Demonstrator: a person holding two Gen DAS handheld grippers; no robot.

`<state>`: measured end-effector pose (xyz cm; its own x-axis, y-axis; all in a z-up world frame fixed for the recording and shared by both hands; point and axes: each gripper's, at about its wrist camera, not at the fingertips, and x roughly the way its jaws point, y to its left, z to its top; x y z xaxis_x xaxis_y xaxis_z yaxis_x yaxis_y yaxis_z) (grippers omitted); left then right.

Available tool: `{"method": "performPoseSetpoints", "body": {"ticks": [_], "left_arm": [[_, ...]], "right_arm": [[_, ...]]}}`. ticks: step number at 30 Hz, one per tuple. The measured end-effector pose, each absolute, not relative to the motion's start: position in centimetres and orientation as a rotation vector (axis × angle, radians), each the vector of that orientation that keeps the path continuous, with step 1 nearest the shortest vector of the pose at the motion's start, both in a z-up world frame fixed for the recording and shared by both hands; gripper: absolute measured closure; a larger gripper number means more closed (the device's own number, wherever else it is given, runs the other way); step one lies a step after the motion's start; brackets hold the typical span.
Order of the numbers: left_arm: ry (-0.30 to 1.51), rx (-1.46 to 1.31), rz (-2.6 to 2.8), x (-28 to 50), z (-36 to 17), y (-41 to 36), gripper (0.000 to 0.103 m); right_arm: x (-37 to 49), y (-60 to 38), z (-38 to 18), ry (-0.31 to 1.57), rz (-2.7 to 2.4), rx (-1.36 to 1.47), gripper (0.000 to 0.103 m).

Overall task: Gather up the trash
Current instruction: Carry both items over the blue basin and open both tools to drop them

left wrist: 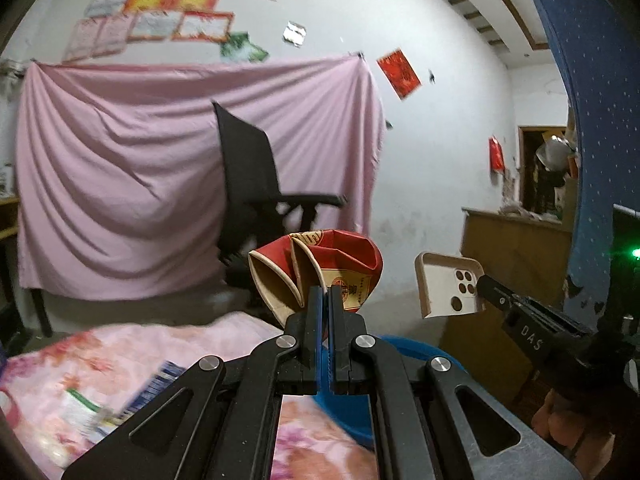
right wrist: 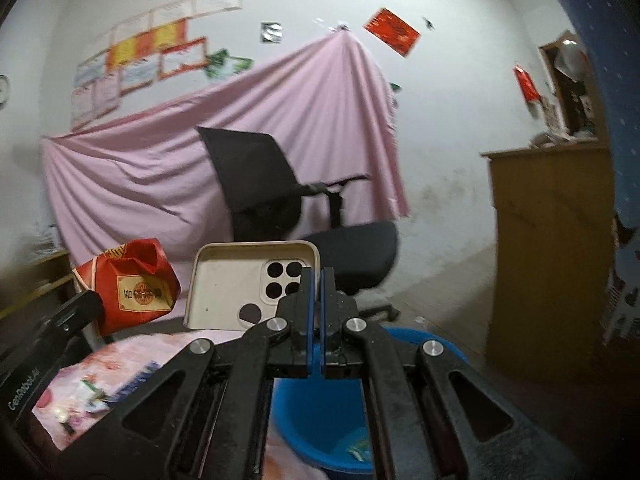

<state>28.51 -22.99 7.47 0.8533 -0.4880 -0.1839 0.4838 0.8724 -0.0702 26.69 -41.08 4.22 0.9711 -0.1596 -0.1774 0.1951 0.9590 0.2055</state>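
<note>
Hovering above the round blue plastic bucket (right wrist: 420,344), the left gripper (left wrist: 323,300) pinched a crushed red paper cup (left wrist: 320,268) tight, while the right gripper (right wrist: 318,284) clamped a beige phone case (right wrist: 248,284).

- Crushed paper cup (left wrist: 320,268): red outside with a cream-and-gold label, tan inside.
- Phone case (right wrist: 248,284): off-white, 5 dark round holes.
- Bucket (right wrist: 320,420): bright blue, at 6 o'clock in the right wrist view.
- Bedcover (left wrist: 120,360): pink floral print.
- Hanging sheet (left wrist: 120,180): plain pale pink.
- Office chair (right wrist: 280,196): black.
- Cabinet (right wrist: 548,248): brown wood, at 3 o'clock.
- Curtain (left wrist: 592,80): blue with small white dots.
</note>
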Motion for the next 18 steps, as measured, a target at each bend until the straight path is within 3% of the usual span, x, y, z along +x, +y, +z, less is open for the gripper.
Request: {"method": "performPoseSetpoints", "body": {"ticks": [8,18], "left_arm": [[0.377,0.012,-0.556,32.1,5.7,-28.0,0.103],[0.583,-0.005,-0.566,35.1,2.9,-28.9,0.103]], "right_arm": [[30.1,-45.4,0.6,0.373,-0.262,0.324,0.074],[31.2,-46.6,-1.5,0.487,-0.274,0.386,0.074]]}}
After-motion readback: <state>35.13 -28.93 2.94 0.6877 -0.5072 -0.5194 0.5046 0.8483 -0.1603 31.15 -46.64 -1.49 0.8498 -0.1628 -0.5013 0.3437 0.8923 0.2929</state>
